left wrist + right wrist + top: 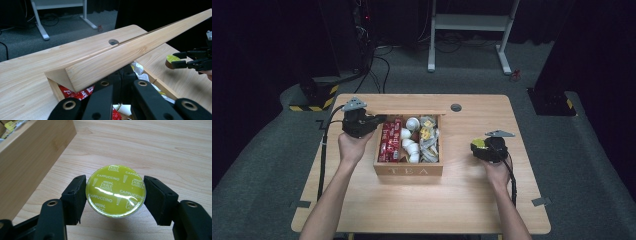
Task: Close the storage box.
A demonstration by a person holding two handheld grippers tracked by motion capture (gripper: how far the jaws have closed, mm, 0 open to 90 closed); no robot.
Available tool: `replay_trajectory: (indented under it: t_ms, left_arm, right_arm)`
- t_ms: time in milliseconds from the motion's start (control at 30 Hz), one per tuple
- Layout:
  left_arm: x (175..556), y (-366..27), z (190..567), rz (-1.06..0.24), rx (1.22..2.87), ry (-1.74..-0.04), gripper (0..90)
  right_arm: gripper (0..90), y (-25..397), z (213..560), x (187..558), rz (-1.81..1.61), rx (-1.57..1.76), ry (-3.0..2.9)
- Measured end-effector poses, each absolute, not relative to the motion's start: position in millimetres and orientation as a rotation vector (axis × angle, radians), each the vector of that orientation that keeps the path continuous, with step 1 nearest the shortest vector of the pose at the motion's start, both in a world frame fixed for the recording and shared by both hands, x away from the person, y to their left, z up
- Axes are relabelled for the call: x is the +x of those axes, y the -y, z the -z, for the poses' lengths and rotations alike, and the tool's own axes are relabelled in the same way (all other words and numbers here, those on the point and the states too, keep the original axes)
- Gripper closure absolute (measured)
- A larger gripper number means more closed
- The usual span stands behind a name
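- The right gripper [115, 192] is clamped on a coffee capsule [115, 191], one jaw on each side of its round rim; the yellow-green foil top, printed "Cappuccino", faces the gripper's camera in the middle of the right gripper view.
- In the high view the capsule [479, 144] sits at centre right of the frame, over bare table [472, 200], with the right gripper [482, 148] well apart from the box's right wall.
- The wooden box [408, 170], marked "TEA" on its front, lies at frame centre. Red packets fill its left compartment, white capsules the middle, and yellowish sachets the right.
- The left gripper [379, 120] is at the box's upper left corner. In the left gripper view its jaws rise under the lid [140, 47], which slants from lower left to upper right of the frame — raised, not shut. I cannot tell whether those jaws pinch the lid or merely prop it.
- The relation that matters: the box opening lies to the left of the capsule in the high view, and the lid's long axis runs along the far side of the box, so the opening is free from above.
- My judgement is that the capsule goes into the box; the right hand is the nearer carrier and would travel leftward over the right wall — the left only has to keep the lid up.
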State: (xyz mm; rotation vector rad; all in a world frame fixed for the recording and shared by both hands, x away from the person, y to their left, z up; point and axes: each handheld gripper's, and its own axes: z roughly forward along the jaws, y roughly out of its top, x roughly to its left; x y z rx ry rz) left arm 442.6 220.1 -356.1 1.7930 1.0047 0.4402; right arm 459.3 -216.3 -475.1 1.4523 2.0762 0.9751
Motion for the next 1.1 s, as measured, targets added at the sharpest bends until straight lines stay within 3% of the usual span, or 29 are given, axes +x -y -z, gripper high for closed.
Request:
replay_trajectory:
  t_ms: [367,700,1100]
  left_arm:
    - [442.4,-219.9,356.1,-0.443,1.794,-1.005,89.3]
    - [442.8,-219.9,356.0,-0.441,1.798,-1.002,89.3]
    - [442.5,-219.4,356.2,-0.44,1.8,-1.0,89.3]
  right_arm:
    - [36.8,210.8,481.9,463.2,-0.974,1.433,-2.113]
    - [28.5,207.1,483.4,463.7,-0.985,1.419,-2.137]
    - [28.2,216.0,472.1,448.6,-1.061,1.402,-2.101]
